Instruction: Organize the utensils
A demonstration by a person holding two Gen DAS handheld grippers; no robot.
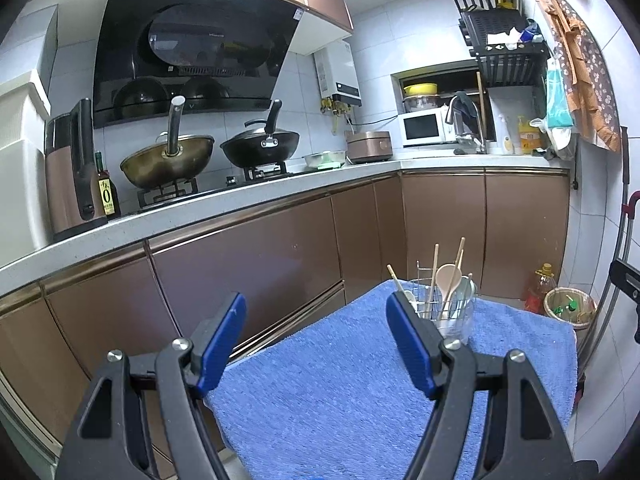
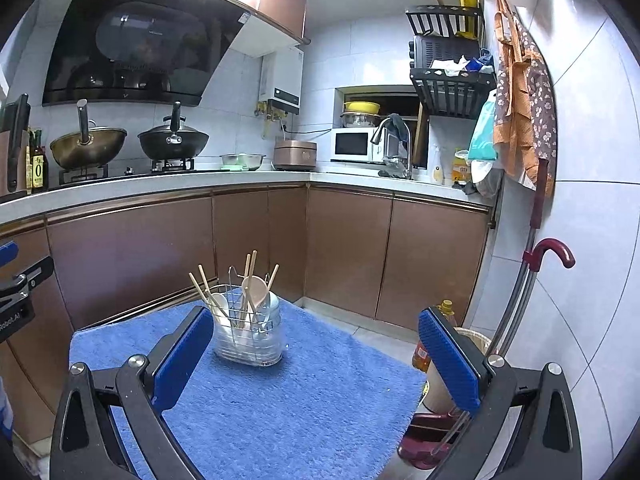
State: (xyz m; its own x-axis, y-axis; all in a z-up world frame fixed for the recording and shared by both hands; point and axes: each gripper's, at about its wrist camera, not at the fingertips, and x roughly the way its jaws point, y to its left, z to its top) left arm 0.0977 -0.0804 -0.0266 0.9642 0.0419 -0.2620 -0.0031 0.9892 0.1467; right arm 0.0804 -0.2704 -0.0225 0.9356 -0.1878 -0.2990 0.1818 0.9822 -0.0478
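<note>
A wire utensil holder [image 2: 249, 334] in a clear base stands on a blue towel [image 2: 280, 400]. It holds several wooden chopsticks [image 2: 250, 276], a beige spoon [image 2: 256, 290] and pale spoons. It also shows in the left wrist view [image 1: 450, 312], at the towel's far right part [image 1: 320, 392]. My left gripper [image 1: 316, 312] is open and empty, held above the towel's near left side. My right gripper [image 2: 316, 328] is open and empty, held above the towel's near edge, short of the holder.
Brown cabinets [image 2: 340, 248] and a white counter [image 2: 160, 188] with two woks [image 2: 174, 142] run behind. A waste basket [image 1: 570, 306] and an oil bottle [image 1: 540, 284] stand on the floor to the right. A red-handled cart frame [image 2: 536, 264] leans at the right wall.
</note>
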